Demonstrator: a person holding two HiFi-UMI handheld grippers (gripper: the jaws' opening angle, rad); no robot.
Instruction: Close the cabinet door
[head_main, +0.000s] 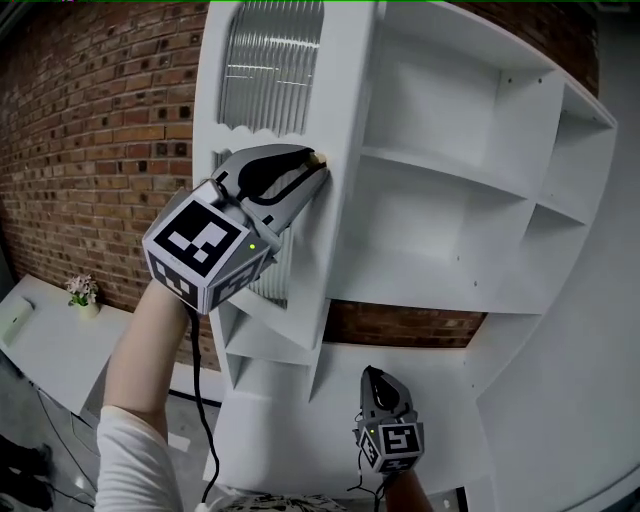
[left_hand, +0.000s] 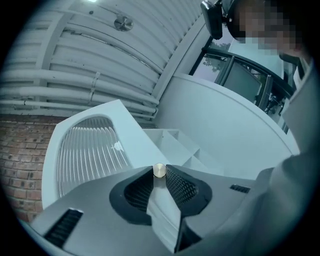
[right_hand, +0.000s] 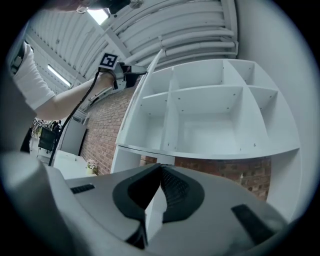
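Observation:
A white cabinet (head_main: 440, 190) with bare shelves hangs on a brick wall. Its door (head_main: 275, 70), with a ribbed glass panel, stands swung out at the left. My left gripper (head_main: 316, 166) is raised to the door's edge and shut on the small round brass knob (left_hand: 159, 170), which sits pinched between the jaw tips. The right gripper view shows the same door (right_hand: 146, 82) edge-on, with the left gripper (right_hand: 136, 70) on it. My right gripper (head_main: 373, 373) hangs low below the cabinet, shut, with nothing between its fingers; its tips meet (right_hand: 160, 167) in its own view.
A red brick wall (head_main: 100, 130) runs behind and to the left. A low white counter (head_main: 40, 340) carries a small flower pot (head_main: 82, 292). A black cable (head_main: 203, 420) hangs from my left gripper. Lower white shelves (head_main: 265, 340) sit beneath the door.

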